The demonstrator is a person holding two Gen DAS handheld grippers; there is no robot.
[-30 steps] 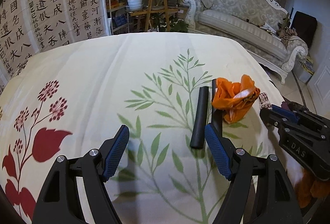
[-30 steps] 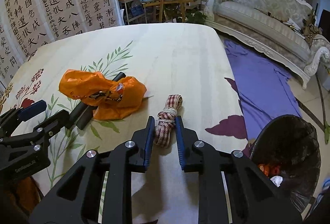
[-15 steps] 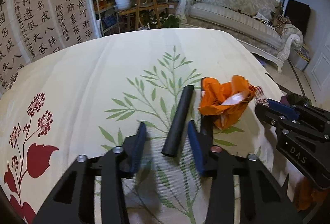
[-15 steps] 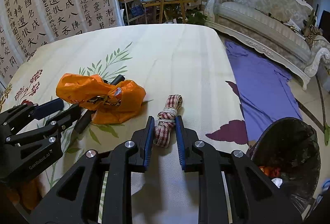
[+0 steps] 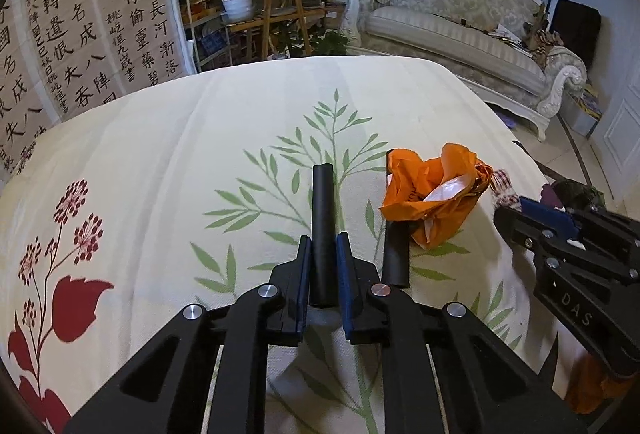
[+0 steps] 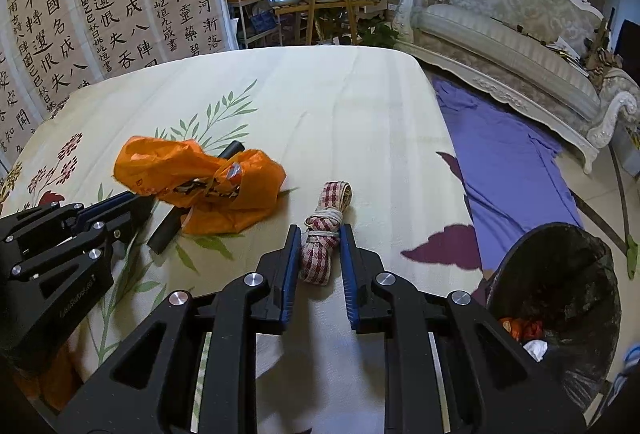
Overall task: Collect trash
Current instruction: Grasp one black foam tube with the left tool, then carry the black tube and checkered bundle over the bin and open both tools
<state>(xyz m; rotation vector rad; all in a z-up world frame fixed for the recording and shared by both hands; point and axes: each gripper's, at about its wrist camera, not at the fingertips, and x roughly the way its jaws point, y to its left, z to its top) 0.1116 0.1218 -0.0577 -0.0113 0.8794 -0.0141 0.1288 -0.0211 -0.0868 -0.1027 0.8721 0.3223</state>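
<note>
Left wrist view shows the left gripper (image 5: 323,266), spread wide a second ago, now clenched on the black tube (image 5: 322,230) mid-bench, ready to lift, while the right gripper (image 6: 320,258) brackets the checked cloth bundle (image 6: 325,232) near the right edge.

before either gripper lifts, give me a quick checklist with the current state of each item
1. Left gripper shut on the black tube: ok, pads press both sides.
2. Second black tube outside the left grip: ok, it lies beside it, partly under the orange bag.
3. Right gripper on the checked rope bundle: cannot tell, fingers straddle it but firm contact is unclear.
4. Trash bin open and beside the table: ok, some trash already inside.
5. The two grippers apart: ok, bag lies between them.
</note>
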